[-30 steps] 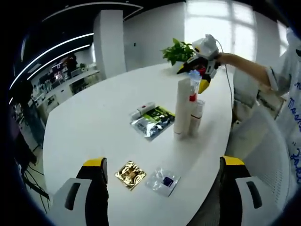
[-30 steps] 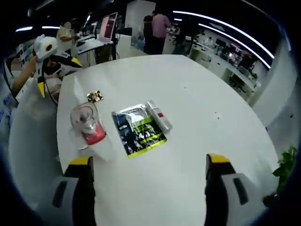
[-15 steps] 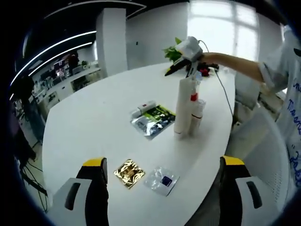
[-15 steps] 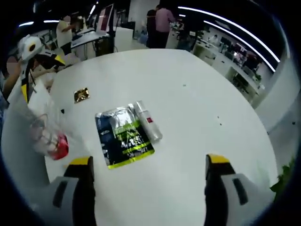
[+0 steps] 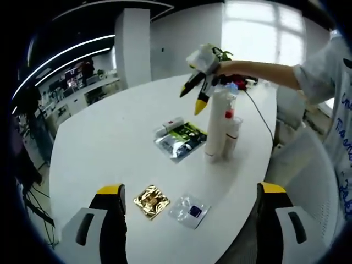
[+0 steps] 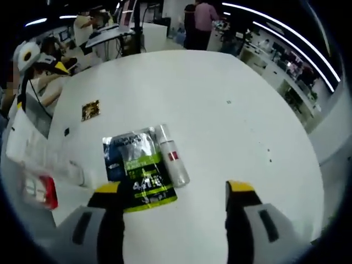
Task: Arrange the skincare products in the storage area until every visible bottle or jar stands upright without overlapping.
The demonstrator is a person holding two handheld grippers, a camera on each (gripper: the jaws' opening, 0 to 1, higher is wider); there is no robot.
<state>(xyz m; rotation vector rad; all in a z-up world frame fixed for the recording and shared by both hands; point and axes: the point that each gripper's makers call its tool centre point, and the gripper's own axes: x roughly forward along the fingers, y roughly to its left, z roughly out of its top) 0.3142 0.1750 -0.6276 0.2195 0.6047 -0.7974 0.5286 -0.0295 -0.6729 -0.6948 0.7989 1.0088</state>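
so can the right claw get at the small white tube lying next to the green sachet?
Probably yes. In the right gripper view the right claw hangs open just above the white tube, which lies flat on the table against the green sachet. Nothing covers it; the sachet touching one side may crowd a finger.

On the table (image 5: 110, 148), a tube (image 6: 173, 162) lies beside the sachet (image 6: 137, 170).

Tall bottles (image 6: 33, 165) by my right claw: blurred, cut by edge. Sachet (image 5: 190, 210) print too small.
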